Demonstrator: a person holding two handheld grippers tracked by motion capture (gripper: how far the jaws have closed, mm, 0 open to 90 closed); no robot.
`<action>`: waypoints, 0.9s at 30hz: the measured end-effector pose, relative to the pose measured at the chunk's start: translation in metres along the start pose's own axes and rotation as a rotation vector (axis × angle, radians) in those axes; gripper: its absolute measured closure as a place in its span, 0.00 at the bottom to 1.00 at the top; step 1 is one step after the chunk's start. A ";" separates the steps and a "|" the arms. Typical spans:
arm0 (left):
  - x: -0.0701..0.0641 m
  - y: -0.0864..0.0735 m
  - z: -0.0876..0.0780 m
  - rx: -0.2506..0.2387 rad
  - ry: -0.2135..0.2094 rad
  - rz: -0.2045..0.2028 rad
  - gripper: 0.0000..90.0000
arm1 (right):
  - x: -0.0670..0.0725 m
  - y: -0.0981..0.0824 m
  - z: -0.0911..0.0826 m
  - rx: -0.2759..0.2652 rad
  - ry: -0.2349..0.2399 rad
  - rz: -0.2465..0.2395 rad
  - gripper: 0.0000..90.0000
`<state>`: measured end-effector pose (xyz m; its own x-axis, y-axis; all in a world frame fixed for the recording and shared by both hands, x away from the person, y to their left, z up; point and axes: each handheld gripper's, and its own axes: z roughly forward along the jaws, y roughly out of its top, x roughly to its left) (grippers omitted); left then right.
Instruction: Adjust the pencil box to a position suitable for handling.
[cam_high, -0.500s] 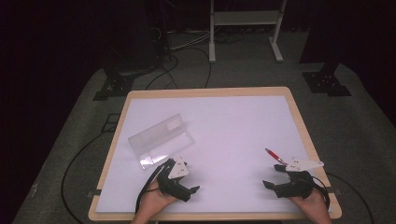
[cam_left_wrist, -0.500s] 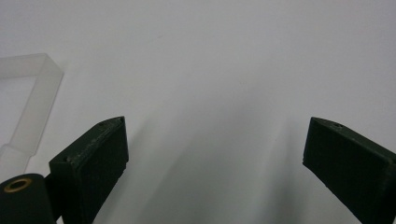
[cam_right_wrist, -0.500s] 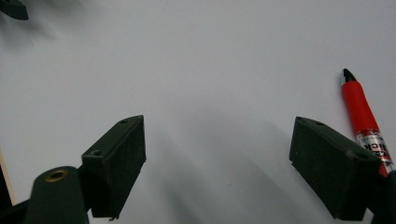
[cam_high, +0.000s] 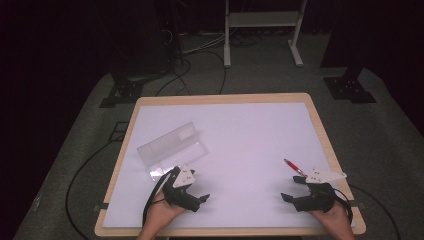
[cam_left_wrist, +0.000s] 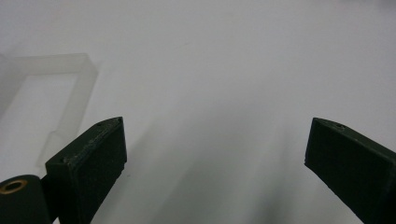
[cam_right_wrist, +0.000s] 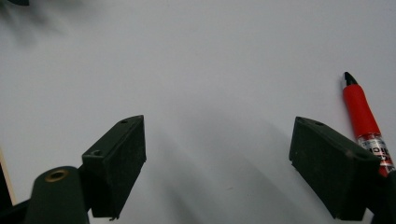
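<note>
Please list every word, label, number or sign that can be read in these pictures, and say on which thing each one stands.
Red pen: black print on the clear band below its red part, cut off by the right gripper's jaw and too blurred to read.
Clear plastic case: a pale patch, perhaps a label, no legible text.
Nothing else carries writing.

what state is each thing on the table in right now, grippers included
clear plastic case: open, lying flat on the white table top, nothing seen inside
red pen: lying flat, black tip showing, untouched beside the right gripper
left gripper: jaws open, nothing between them
right gripper: jaws open, nothing between them
table: white top, wooden rim
</note>
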<state>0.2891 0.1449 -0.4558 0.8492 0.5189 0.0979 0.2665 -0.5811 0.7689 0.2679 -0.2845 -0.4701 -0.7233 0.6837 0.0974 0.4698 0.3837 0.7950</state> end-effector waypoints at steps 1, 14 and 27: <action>0.001 0.000 -0.002 0.002 0.012 0.001 0.06 | 0.000 0.000 0.000 0.000 0.000 0.000 0.20; 0.021 0.003 -0.019 -0.012 0.076 -0.002 0.06 | 0.002 0.003 0.001 -0.006 -0.003 -0.007 0.20; 0.042 0.011 -0.030 0.026 0.116 0.030 0.07 | 0.003 0.005 0.002 -0.004 0.001 -0.017 0.20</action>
<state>0.3143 0.1792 -0.4238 0.7989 0.5692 0.1943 0.2548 -0.6129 0.7479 0.2693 -0.2799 -0.4668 -0.7315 0.6766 0.0842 0.4556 0.3931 0.7987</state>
